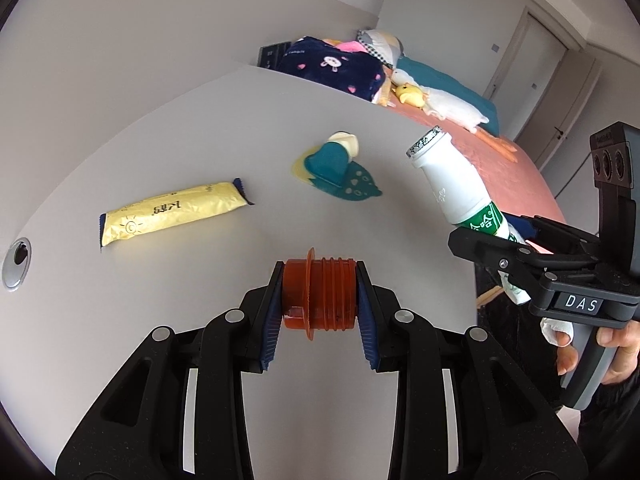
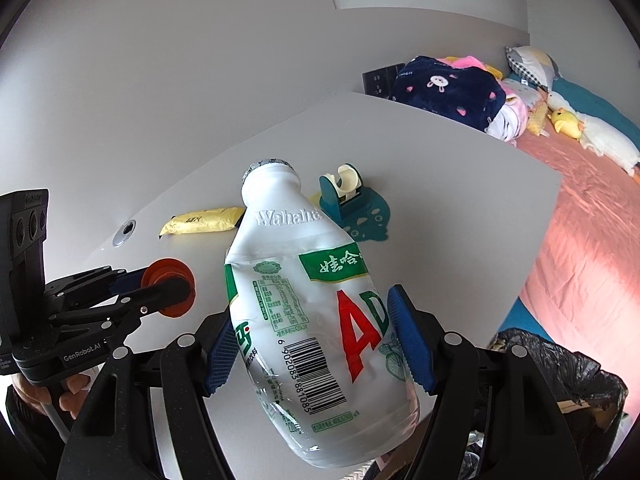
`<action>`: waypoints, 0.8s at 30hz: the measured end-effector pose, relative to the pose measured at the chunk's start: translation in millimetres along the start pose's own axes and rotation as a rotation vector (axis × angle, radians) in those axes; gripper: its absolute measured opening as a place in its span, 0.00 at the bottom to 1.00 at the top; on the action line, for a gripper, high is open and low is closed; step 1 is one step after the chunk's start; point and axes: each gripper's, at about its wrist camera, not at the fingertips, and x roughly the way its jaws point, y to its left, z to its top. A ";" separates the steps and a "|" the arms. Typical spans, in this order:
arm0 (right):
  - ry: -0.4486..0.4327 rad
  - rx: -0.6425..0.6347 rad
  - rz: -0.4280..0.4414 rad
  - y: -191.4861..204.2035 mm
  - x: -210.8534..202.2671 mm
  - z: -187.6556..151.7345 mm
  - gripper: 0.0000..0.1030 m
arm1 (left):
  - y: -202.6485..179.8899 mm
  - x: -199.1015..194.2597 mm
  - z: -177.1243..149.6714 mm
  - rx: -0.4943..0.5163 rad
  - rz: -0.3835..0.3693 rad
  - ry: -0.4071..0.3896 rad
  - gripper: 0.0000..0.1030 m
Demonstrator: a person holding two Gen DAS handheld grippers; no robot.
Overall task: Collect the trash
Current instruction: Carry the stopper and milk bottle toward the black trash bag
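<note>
My left gripper [image 1: 319,300] is shut on a small orange ribbed plastic cup [image 1: 318,294], held above the white table [image 1: 200,140]; the same orange cup [image 2: 170,282] shows at the left of the right wrist view. My right gripper [image 2: 312,344] is shut on a white Wahaha drink bottle [image 2: 316,320] with a green and red label, its blue pads pressing both sides. That bottle [image 1: 456,184] appears tilted at the right of the left wrist view. A yellow snack wrapper [image 1: 172,212] lies on the table.
A teal tape holder on a teal mat [image 1: 340,168] sits mid-table. A round cable hole [image 1: 16,258] is at the table's left. A bin with a black bag [image 2: 552,364] stands below the table's right edge. A bed [image 2: 592,232] with blankets and toys lies behind.
</note>
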 end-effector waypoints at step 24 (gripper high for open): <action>-0.088 0.093 -0.044 -40.7 -85.3 -60.5 0.68 | -94.3 -20.6 -25.2 0.096 -0.102 -0.006 0.32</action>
